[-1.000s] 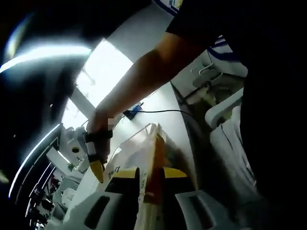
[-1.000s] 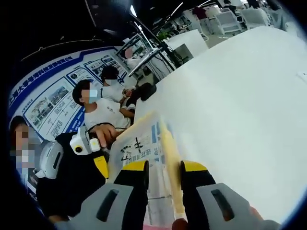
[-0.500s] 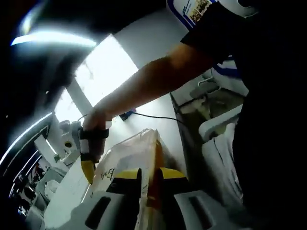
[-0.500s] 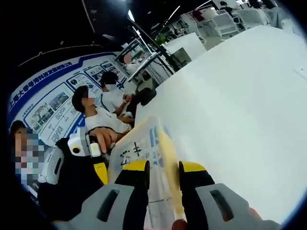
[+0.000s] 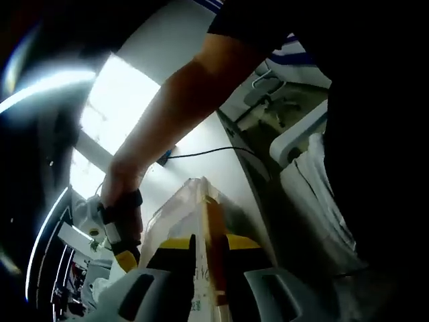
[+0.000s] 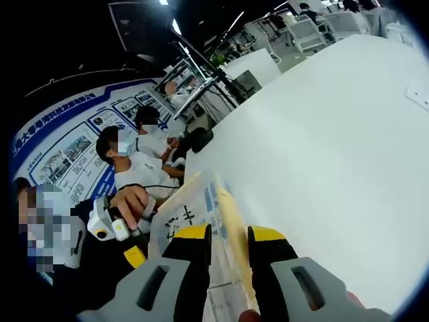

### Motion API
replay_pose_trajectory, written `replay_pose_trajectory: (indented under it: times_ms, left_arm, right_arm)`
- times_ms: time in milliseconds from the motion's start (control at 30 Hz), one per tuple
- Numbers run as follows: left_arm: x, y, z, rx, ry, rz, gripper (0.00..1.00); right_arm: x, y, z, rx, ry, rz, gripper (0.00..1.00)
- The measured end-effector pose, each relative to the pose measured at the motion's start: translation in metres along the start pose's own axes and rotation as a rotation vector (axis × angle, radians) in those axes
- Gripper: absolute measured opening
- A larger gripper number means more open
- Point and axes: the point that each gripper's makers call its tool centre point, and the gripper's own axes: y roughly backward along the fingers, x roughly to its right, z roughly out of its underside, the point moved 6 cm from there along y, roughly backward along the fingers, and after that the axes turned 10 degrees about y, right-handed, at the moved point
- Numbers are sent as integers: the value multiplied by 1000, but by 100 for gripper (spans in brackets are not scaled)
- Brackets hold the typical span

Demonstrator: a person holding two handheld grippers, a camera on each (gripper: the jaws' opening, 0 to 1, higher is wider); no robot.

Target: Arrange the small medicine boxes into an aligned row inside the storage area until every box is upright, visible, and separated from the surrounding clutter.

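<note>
In the left gripper view, the left gripper (image 5: 210, 249) stood nearest, its yellow-tipped jaws drawn in tight on the edge of a medicine box (image 5: 201, 215), a pale carton with an orange stripe that rose between them and away from the camera. To the left of the box the right gripper (image 5: 125, 253) came into view, yellow tip down, held in a hand (image 5: 120, 201) whose bare forearm ran up and across toward a dark sleeve. Beyond the box a black cable (image 5: 208, 153) lay across a white surface (image 5: 201, 168), and to the right a white chair-like frame (image 5: 301, 134) showed past the person's dark clothing. In the right gripper view, the right gripper (image 6: 224, 236) likewise had its jaws pressed against the same box, seen here with blue print and dark handwritten marks on its pale face, the carton lifted clear above a broad white table (image 6: 322, 147). Just left of the box the left gripper appeared with a hand wrapped round its white body. Farther off, seated people in white shirts (image 6: 144, 174) faced a blue wall poster (image 6: 74, 134), and metal shelving (image 6: 201, 80) stood behind them.
</note>
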Motion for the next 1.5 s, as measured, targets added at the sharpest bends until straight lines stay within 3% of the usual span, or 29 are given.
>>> replay_pose_trajectory:
  times_ms: [33, 300, 433, 600, 733, 900, 967, 1033, 1067, 1100, 1267, 1333, 1500]
  left_arm:
    - [-1, 0, 0, -1, -61, -20, 13]
    - [1, -1, 8, 44, -83, -67, 13]
    - [-5, 0, 9, 70, 59, -26, 14]
    - [-2, -2, 6, 24, 28, -55, 16]
    - [-1, 1, 12, 17, 252, -49, 27]
    - [-1, 4, 12, -6, 295, -96, 26]
    - [-3, 4, 11, -31, 263, -133, 21]
    - [-4, 3, 10, -27, 299, -132, 21]
    - [-2, 3, 10, -30, 279, -136, 21]
    - [0, 3, 11, -49, 206, -139, 21]
    - [1, 2, 12, -53, 186, -136, 23]
    - [1, 2, 11, -61, 126, -137, 23]
    - [2, 2, 13, -47, 102, -135, 21]
  right_arm:
    - [0, 0, 0, 1, 3, 5, 19]
    - [7, 3, -9, 4, 9, 34, 20]
    - [6, 3, -9, 7, 7, 33, 20]
    - [6, 3, -11, -4, -9, 35, 21]
    - [-1, 0, -8, -3, -19, 26, 21]
    - [-11, -5, -5, -10, 11, 25, 21]
    - [-14, -7, -5, -19, 15, 25, 22]
    - [-14, -8, -3, -24, 55, 23, 23]
    - [-16, -8, -2, -23, 63, 22, 24]
    - [-14, -7, -3, -22, 68, 19, 24]
    - [3, -1, -9, -17, 82, 3, 24]
    - [3, -1, -9, -20, 87, 6, 24]
    - [1, -1, -9, -16, 96, 20, 23]
